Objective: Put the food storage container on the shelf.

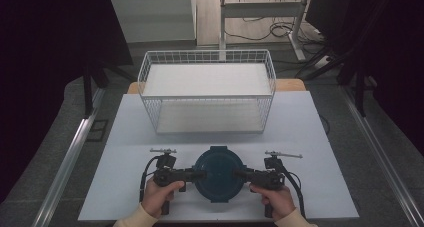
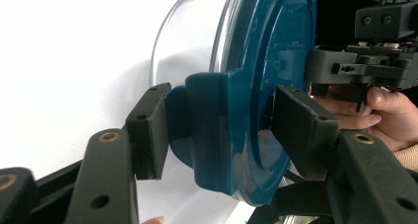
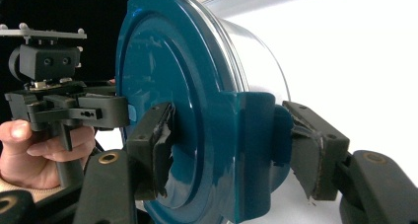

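A round clear container with a dark teal lid point(image 1: 218, 173) is seen in the lower middle of the high view, resting on the white table point(image 1: 125, 137) in front of a white wire basket point(image 1: 207, 89) placed in the upper middle of the frame. The left gripper point(image 1: 200, 174) is positioned at the lid's left edge, the right gripper point(image 1: 238, 174) at its right edge. In the right gripper view, the lid's side latch point(image 3: 256, 150) is clamped between the two pads, the jaws being fully pressed onto it. In the left gripper view, the opposite latch point(image 2: 207, 135) is bracketed by the jaws; one pad is touching it, while a gap is visible at the other pad, so no firm grip is shown.
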